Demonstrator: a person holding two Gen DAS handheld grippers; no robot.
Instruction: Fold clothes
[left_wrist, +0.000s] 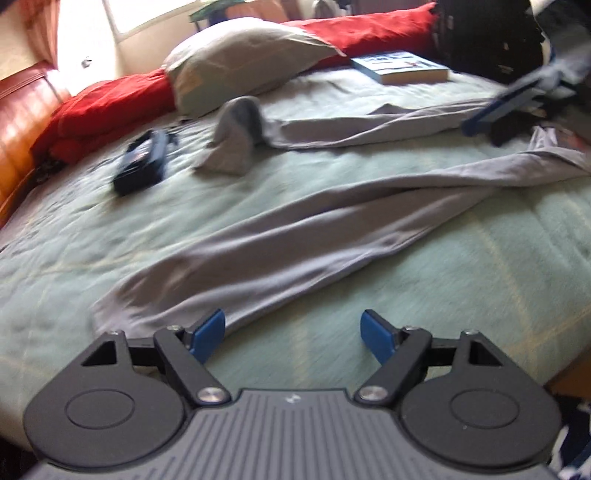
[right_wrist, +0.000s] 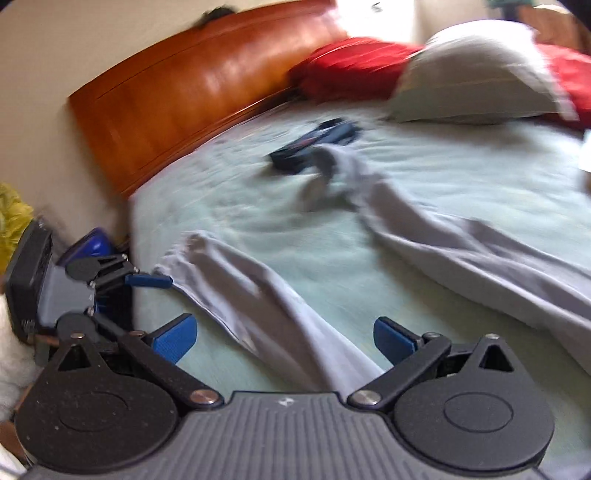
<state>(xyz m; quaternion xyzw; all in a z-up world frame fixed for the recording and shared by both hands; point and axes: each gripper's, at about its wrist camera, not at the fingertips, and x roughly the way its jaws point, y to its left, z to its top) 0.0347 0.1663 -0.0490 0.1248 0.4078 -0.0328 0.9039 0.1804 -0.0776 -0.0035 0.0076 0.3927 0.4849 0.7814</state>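
Long grey trousers (left_wrist: 295, 229) lie spread over the pale green bedspread (left_wrist: 480, 288), with one leg end folded up into a hump (left_wrist: 236, 136). My left gripper (left_wrist: 293, 334) hovers open at the near leg's hem, its left pad (left_wrist: 208, 334) over the cloth's edge and nothing pinched. A blurred blue finger of my right gripper (left_wrist: 493, 109) shows at the far right above the trousers. In the right wrist view the right gripper (right_wrist: 282, 339) stands wide open; a trouser leg (right_wrist: 280, 295) runs under the gap, untouched. The left gripper's blue finger (right_wrist: 149, 281) sits by that leg's hem.
A dark blue pouch (left_wrist: 142, 162) lies beyond the hump. A grey pillow (left_wrist: 240, 62), red bedding (left_wrist: 107, 110) and a book (left_wrist: 399, 66) line the far side. A wooden headboard (right_wrist: 192, 92) bounds the bed. A black bag (left_wrist: 487, 33) stands at the back right.
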